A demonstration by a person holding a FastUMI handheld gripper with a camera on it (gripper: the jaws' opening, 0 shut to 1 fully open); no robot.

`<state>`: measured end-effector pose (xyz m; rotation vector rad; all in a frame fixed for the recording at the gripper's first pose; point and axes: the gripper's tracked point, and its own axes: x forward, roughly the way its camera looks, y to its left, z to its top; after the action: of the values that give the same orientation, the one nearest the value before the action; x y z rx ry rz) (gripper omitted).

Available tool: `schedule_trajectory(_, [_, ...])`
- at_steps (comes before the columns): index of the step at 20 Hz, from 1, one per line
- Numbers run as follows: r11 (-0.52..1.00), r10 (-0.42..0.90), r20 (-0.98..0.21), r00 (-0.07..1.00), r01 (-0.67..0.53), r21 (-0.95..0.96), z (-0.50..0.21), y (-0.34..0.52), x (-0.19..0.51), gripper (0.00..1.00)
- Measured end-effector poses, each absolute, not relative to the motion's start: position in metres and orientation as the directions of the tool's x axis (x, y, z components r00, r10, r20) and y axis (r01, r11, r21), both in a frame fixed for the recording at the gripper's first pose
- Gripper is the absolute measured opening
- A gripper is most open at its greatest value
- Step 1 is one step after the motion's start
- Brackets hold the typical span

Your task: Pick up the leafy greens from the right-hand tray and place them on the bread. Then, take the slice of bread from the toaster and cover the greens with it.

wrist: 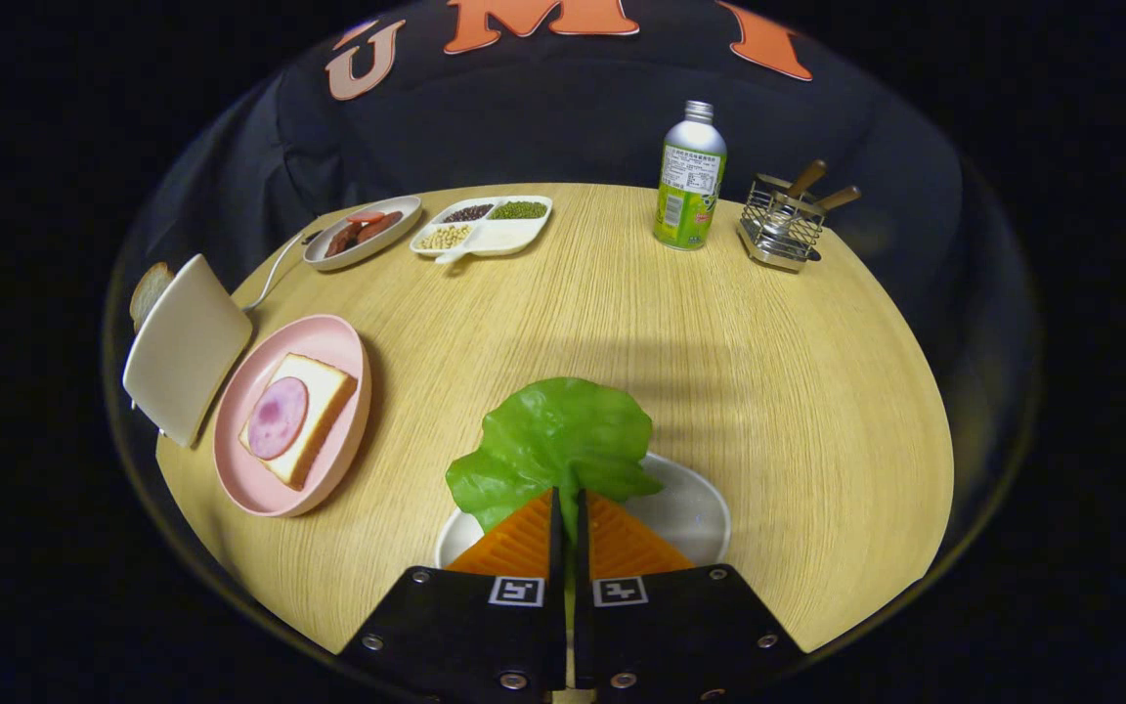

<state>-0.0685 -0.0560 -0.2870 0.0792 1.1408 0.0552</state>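
My gripper (568, 501) is shut on the leafy greens (555, 440), a bright green lettuce leaf that fans out just ahead of the fingertips. The leaf hangs over the white tray (695, 513) beneath the fingers. To the left, a pink plate (338, 342) holds a bread slice (317, 411) topped with a round of ham (278, 418). Beyond the plate stands a white toaster (187, 347), with a second bread slice (147, 291) poking out of its far side.
At the table's far side sit a small dish of sausages (363, 231), a divided tray of beans (483, 226), a green-labelled bottle (689, 178) and a wire utensil holder (783, 225). The round wooden table (768, 372) drops off close on the right and the near side.
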Motion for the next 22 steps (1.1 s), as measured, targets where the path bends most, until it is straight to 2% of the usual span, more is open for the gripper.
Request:
schedule_trajectory(9, [0.986,0.16,-0.838,0.522,-0.04,0.163,-0.243,-0.03,-0.051,0.04])
schedule_trajectory(22, [0.953,0.302,-0.748,0.591,-0.178,0.244,-0.193,0.05,-0.031,0.04])
